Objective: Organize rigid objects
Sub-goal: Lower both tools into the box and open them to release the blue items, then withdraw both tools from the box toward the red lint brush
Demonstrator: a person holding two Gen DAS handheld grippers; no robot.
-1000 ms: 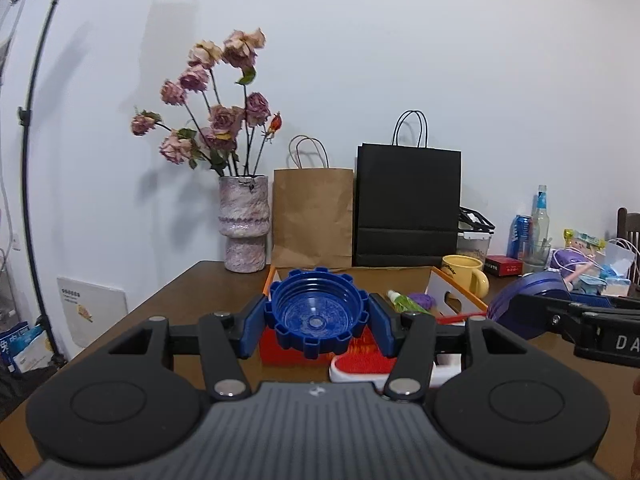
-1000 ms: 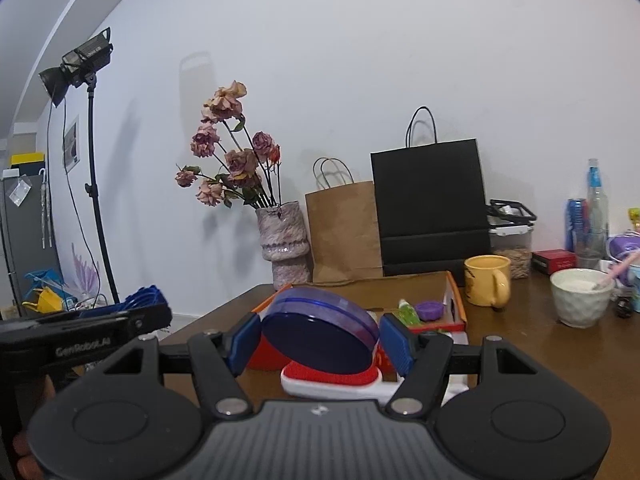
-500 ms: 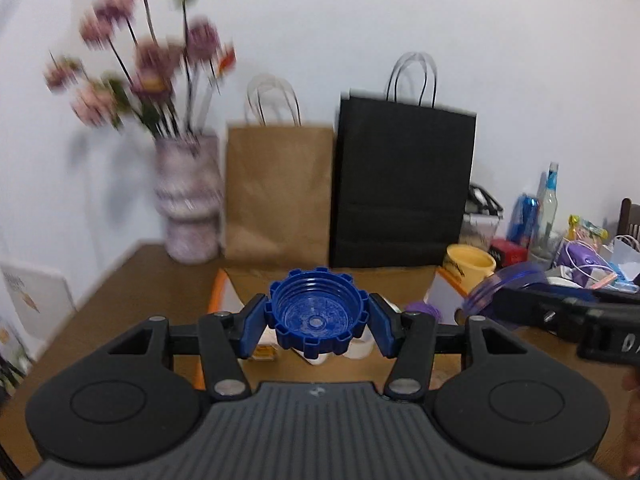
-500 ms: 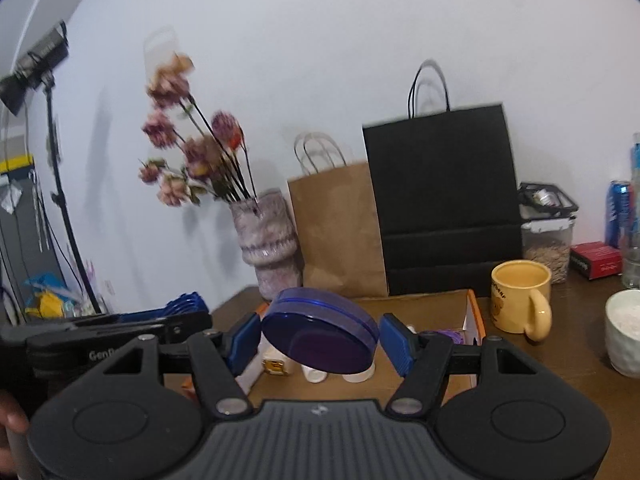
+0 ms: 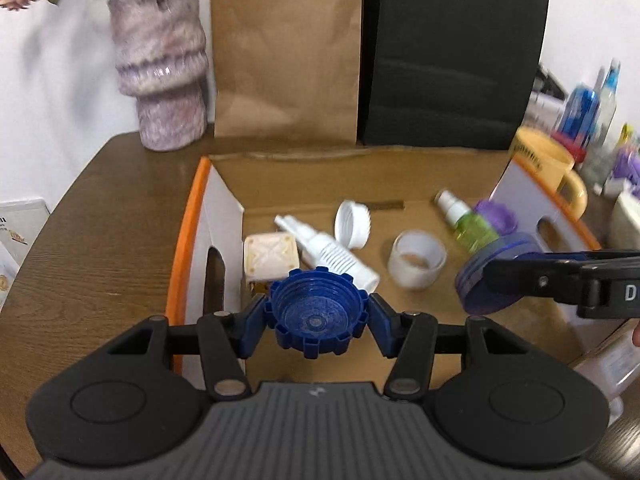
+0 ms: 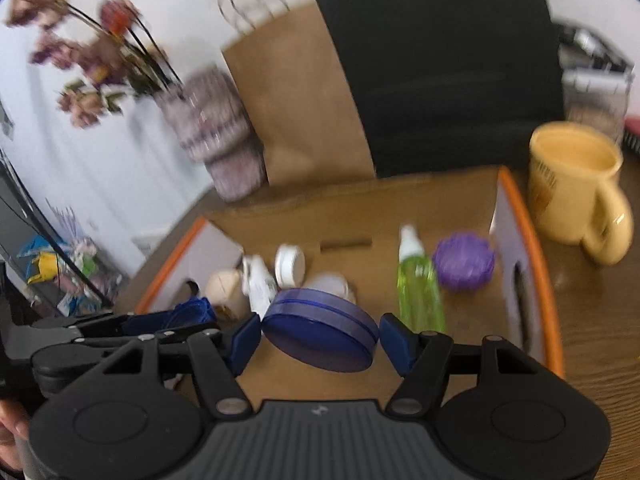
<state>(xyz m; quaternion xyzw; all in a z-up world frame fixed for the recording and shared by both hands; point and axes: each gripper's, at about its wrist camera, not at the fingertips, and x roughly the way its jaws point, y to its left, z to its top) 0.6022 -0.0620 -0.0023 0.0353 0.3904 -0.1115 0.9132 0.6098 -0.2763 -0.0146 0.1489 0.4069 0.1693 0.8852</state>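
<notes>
L gripper is clamped on the blue ridged cap, pads tight on both sides, open side facing me. R gripper grips the purple round lid by its rim, lid tilted. Both hang over the near part of the cardboard box, R one just to the right of mine in the left wrist view.

Edges: box has an orange-trimmed white wall w/ a handle cutout on the left and another on the right; back flap lies flat toward the bags. Bare floor in the box along the back and at front centre, below the held cap. Table is bare wood left of the box.

Count inside box: 2 spray bottles – 1 white, lying, 1 green, lying; 1 white cap on edge; 1 clear round cup; 1 cream square piece; 1 purple ridged lid by the right wall.

Outside: 1 vase, 1 brown bag, 1 black bag, 1 yellow mug just past the right wall. Right wrist view is blurred.
</notes>
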